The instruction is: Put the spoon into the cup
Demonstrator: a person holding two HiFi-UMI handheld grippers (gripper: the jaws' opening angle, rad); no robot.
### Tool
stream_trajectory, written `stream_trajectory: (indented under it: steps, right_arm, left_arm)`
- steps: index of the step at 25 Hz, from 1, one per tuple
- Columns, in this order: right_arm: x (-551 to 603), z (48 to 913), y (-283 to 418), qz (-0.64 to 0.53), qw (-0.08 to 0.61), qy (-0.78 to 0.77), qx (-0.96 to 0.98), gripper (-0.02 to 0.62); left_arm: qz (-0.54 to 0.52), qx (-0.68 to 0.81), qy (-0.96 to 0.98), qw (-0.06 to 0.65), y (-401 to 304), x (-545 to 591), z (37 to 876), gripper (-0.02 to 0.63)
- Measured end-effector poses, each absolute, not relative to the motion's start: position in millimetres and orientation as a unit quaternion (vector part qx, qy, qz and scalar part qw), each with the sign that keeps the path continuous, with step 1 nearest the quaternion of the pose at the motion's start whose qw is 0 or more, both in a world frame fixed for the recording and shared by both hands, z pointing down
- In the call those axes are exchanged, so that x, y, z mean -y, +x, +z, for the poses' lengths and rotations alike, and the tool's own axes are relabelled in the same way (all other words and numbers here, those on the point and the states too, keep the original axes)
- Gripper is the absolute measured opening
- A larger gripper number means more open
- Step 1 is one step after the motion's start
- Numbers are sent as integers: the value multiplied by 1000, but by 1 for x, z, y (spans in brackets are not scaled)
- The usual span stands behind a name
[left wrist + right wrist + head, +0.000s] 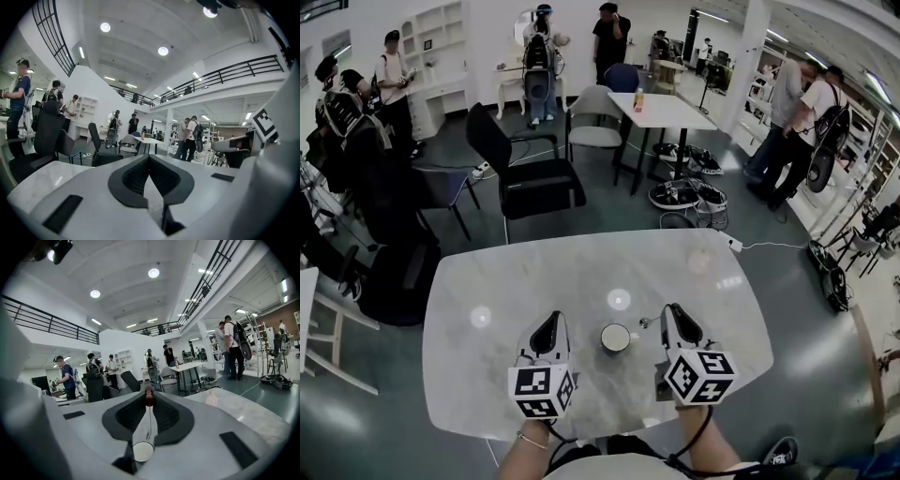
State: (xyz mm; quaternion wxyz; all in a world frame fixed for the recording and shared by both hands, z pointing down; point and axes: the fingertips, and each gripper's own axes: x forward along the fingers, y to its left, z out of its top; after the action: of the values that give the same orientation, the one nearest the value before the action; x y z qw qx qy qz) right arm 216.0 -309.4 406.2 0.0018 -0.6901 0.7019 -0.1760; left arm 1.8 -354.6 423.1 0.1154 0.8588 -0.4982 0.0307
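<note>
- Holding the spoon (149, 398) is your right gripper (672, 314). Its jaws are clenched on it, with the slim shaft lying in the slot between the pads. A reddish-brown end sits at the jaw tips, and a round pale end, probably the bowl, lies nearer the camera.
- In the head view a short piece of the spoon pokes out to the left of that gripper. It is near the cup (615, 337) but apart from it.
- Your left gripper (553, 319) is pinched closed on nothing. Its own view shows the pads meeting at the tips, with only the marble table (487, 375) beyond them.
- The cup stands upright at lower centre of the head view, between your two grippers and near both. Its mouth shows pale inside, with no spoon in it.
- The pick-up looks done and the placing is left. As I read it, you have yet to bring the spoon over the rim, lower it in and let go.
- There is no writing you could read. The cup shows no brand or label from above.
- The marker cubes (542, 392) on your grippers carry only black-and-white squares, not letters.
- A small bottle (638, 99) stands on the white table (670, 112) at upper centre of the head view. It is too far off for its label to be read.
</note>
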Motion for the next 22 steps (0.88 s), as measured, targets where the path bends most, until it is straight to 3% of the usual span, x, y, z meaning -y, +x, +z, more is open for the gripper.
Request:
stream_trajectory:
  steps: [22]
  right_arm:
    - [329,478,192,-241,-30,-623,-744,66]
  left_arm:
    - [74,555,813,158,-15,339,484,18]
